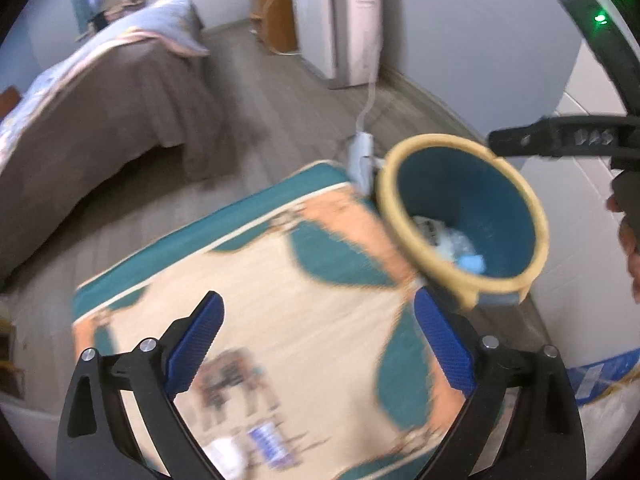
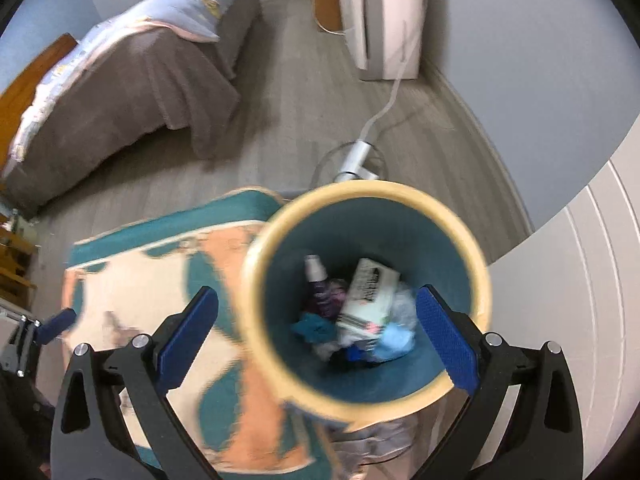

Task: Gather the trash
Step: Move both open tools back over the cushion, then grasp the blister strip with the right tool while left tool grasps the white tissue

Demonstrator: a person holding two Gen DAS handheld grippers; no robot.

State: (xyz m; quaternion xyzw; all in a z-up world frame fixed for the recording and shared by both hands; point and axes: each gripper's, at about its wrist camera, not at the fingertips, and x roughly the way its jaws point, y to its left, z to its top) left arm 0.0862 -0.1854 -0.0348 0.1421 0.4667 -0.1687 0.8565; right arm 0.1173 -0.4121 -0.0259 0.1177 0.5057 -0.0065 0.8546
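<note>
A teal trash bin with a yellow rim (image 2: 472,256) stands at the rug's far right corner; it also shows in the left wrist view (image 1: 532,216). Inside lie a bottle (image 2: 316,276), a white carton (image 2: 368,292) and crumpled paper and plastic (image 2: 394,340). My right gripper (image 2: 316,340) is open and empty, directly above the bin's mouth. My left gripper (image 1: 320,340) is open and empty above the patterned rug (image 1: 280,280), left of the bin. Small white and blue scraps (image 1: 260,448) lie on the rug below it, blurred.
A bed with a brown skirt (image 2: 132,92) stands at the far left. A white appliance (image 2: 384,20) stands against the far wall, its cord and power strip (image 2: 356,160) on the wood floor behind the bin. A white door (image 2: 580,280) is at the right.
</note>
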